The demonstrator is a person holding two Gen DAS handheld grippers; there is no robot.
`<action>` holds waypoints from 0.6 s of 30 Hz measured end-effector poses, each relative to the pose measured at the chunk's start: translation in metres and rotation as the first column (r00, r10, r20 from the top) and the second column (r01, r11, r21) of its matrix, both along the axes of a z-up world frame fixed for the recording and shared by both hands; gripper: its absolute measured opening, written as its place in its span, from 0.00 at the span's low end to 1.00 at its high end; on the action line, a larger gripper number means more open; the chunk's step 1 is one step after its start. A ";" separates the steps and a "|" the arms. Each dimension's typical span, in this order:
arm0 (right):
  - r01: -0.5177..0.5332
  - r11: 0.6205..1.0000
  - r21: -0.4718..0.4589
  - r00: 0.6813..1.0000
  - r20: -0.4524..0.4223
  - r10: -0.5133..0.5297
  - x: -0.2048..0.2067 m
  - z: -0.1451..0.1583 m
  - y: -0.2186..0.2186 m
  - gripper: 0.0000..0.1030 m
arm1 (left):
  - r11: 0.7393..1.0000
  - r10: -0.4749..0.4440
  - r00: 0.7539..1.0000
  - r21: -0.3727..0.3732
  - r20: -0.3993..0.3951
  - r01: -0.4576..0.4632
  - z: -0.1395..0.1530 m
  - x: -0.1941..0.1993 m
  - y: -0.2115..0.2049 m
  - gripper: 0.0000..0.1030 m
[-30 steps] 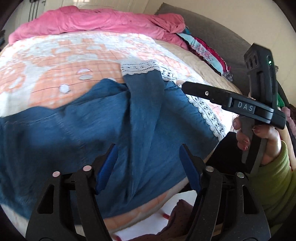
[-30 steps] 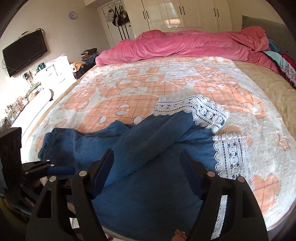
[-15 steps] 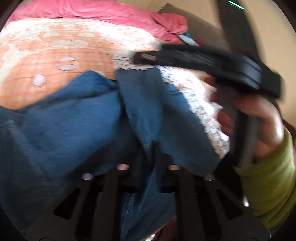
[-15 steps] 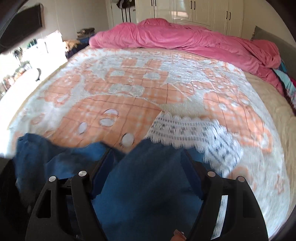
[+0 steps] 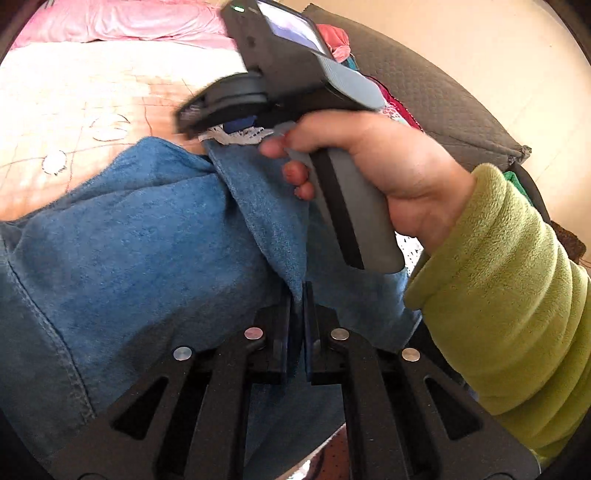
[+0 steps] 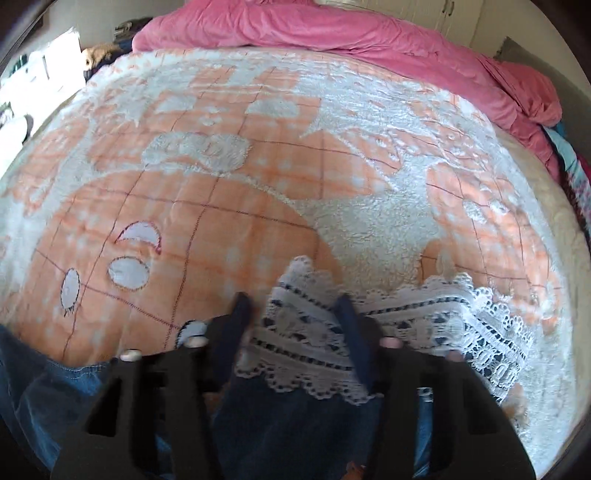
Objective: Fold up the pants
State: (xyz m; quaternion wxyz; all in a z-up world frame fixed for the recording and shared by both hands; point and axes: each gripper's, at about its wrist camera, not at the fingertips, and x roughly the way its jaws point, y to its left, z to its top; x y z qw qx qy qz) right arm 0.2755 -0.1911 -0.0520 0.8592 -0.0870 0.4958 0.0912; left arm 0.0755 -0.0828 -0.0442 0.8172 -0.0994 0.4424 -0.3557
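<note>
Bedspread under pants; my left gripper pinches their fold, right gripper gapes around lace hem.

Bed under peach-white blanket; pink duvet at far edge; grey headboard; daylight.

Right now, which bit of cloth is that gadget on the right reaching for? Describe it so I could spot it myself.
Start at the big bed with the peach-and-white blanket and the pink duvet heaped at its far end. Near the front edge lie blue denim pants. The right gripper straddles their white lace cuff, the only openwork trim on the plain blue fabric.
</note>
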 end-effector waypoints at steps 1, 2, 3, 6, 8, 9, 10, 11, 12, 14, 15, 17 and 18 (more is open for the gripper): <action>-0.004 1.000 0.026 1.000 0.009 0.004 -0.002 0.003 -0.007 0.16 | 1.000 0.009 1.000 0.017 0.012 -0.010 0.001 0.001 0.001 0.01; -0.008 0.998 0.069 1.000 0.016 0.007 -0.005 0.007 -0.014 0.09 | 0.999 0.017 0.999 0.040 0.028 -0.018 0.001 0.002 0.002 0.01; -0.001 0.995 0.101 1.000 0.022 -0.001 -0.007 0.011 -0.020 0.09 | 0.998 0.023 0.999 0.049 0.035 -0.025 0.002 0.002 0.004 0.01; 0.040 0.974 0.224 0.997 0.058 -0.054 -0.025 0.030 -0.051 0.08 | 0.998 0.035 0.999 0.050 0.036 -0.037 0.003 0.003 0.009 0.02; 0.062 0.956 0.285 0.994 0.070 -0.085 -0.038 0.041 -0.071 0.08 | 0.997 0.040 0.998 0.061 0.043 -0.043 0.003 0.004 0.010 0.05; 0.070 0.945 0.319 0.992 0.079 -0.100 -0.048 0.048 -0.082 0.08 | 0.997 0.044 0.998 0.069 0.053 -0.048 0.003 0.004 0.011 0.08; 0.076 0.938 0.337 0.990 0.085 -0.110 -0.054 0.052 -0.089 0.08 | 0.996 0.046 0.997 0.074 0.060 -0.051 0.003 0.004 0.011 0.09; 0.083 0.931 0.357 0.988 0.092 -0.123 -0.062 0.057 -0.099 0.08 | 0.996 0.047 0.997 0.076 0.065 -0.052 0.004 0.004 0.012 0.12; 0.093 0.921 0.378 0.985 0.099 -0.141 -0.072 0.061 -0.110 0.08 | 0.996 0.050 0.996 0.073 0.068 -0.055 -0.001 0.003 0.015 0.15; 0.109 0.907 0.407 0.980 0.111 -0.168 -0.089 0.068 -0.125 0.08 | 0.996 0.052 0.996 0.069 0.074 -0.058 -0.001 0.001 0.015 0.20; 0.119 0.901 0.417 0.977 0.114 -0.181 -0.096 0.071 -0.132 0.08 | 0.996 0.052 0.995 0.071 0.083 -0.058 0.000 0.001 0.016 0.22; 0.137 0.885 0.446 0.971 0.117 -0.209 -0.112 0.074 -0.147 0.08 | 0.995 0.046 0.994 0.082 0.100 -0.054 0.001 0.000 0.016 0.25; 0.144 0.875 0.462 0.969 0.115 -0.220 -0.118 0.073 -0.155 0.08 | 0.995 0.045 0.993 0.087 0.106 -0.054 0.002 -0.001 0.015 0.25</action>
